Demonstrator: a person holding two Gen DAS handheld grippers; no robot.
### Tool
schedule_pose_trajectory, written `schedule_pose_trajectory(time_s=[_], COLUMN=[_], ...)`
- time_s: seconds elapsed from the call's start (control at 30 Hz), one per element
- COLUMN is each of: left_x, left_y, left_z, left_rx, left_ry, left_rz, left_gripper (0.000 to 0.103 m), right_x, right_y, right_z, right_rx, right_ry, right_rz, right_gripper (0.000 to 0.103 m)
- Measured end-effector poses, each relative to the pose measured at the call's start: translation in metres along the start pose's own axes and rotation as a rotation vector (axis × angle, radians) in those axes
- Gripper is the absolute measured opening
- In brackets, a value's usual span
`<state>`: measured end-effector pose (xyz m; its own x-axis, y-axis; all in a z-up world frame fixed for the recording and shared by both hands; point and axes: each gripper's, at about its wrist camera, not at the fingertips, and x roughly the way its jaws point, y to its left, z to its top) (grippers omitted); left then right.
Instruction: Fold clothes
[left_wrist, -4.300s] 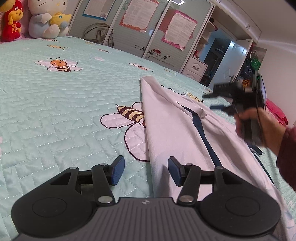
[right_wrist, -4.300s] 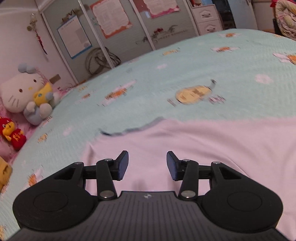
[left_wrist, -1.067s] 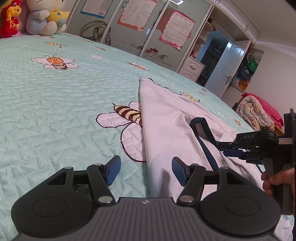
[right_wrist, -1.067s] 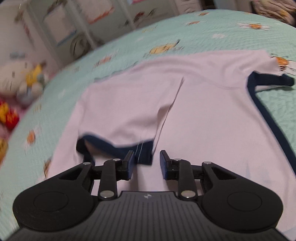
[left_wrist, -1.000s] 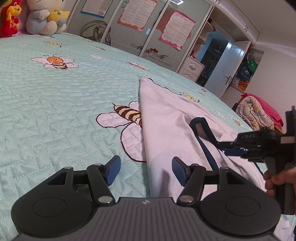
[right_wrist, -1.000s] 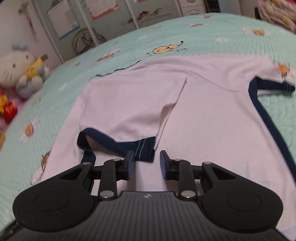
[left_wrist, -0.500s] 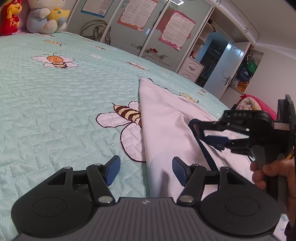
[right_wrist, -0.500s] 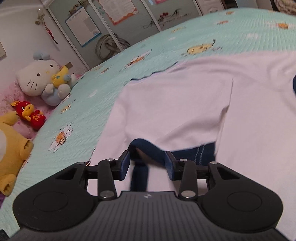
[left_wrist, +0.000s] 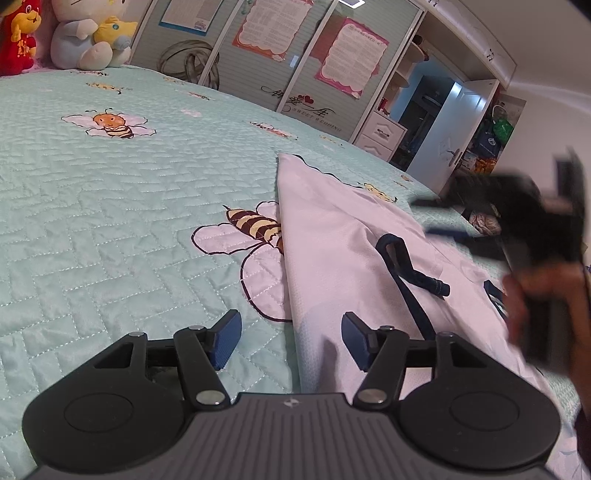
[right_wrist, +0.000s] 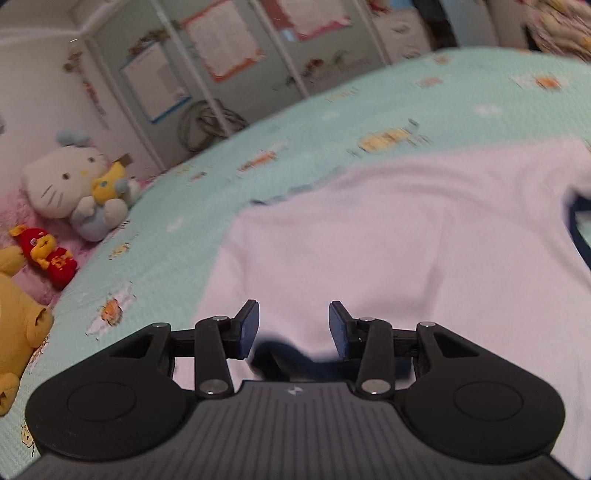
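Observation:
A white shirt (left_wrist: 332, 236) with navy trim lies flat on the bed, and its folded-in sleeve cuff (left_wrist: 413, 273) rests on top. My left gripper (left_wrist: 291, 336) hovers open over the shirt's near left edge, nothing between its fingers. My right gripper (left_wrist: 436, 218), blurred and held by a hand (left_wrist: 535, 295), hangs open above the shirt at the right. In the right wrist view my right gripper (right_wrist: 293, 326) is open above the white shirt (right_wrist: 406, 240), with the navy cuff (right_wrist: 288, 360) just below its fingers.
The bed has a mint quilt (left_wrist: 110, 206) printed with bees. Plush toys (right_wrist: 77, 188) sit at the headboard side. Wardrobe doors with posters (left_wrist: 273, 40) and an open doorway (left_wrist: 424, 114) stand beyond the bed.
My right gripper let go of the navy cuff, opened, and lifted away up and to the right. The sleeve now lies folded on the shirt. The left gripper stayed put.

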<state>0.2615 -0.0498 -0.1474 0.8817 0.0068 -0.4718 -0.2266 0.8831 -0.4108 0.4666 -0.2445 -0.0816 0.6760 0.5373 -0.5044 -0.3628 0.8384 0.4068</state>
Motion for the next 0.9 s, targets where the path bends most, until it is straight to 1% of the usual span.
schedule_pose_trajectory(time_s=[0.07,0.3,0.4,0.57,0.9], left_x=[0.0,-0.001,-0.001,-0.001,-0.002], left_y=[0.002,0.008,0.009,0.011,0.014], left_z=[0.0,0.002,0.002,0.002,0.001], left_rx=[-0.012,-0.048,-0.058,-0.066,-0.076], left_ry=[-0.001,-0.004,-0.003,-0.004,-0.006], left_rz=[-0.007,-0.034,-0.042,-0.05,-0.061], left_gripper=[0.064,0.064,0.064,0.064,0.064], right_x=[0.023,0.114,0.153,0.218,0.253], right_y=[0.011,0.032,0.041,0.056,0.047], right_z=[0.018,0.06,0.078,0.108,0.109], right_rx=[-0.063,-0.203,-0.264,-0.364,-0.394], right_ry=[-0.003,0.094,0.135,0.205,0.349], right_rz=[0.018,0.044,0.056,0.075,0.193], right_gripper=[0.043,0.043,0.041,0.04,0.04])
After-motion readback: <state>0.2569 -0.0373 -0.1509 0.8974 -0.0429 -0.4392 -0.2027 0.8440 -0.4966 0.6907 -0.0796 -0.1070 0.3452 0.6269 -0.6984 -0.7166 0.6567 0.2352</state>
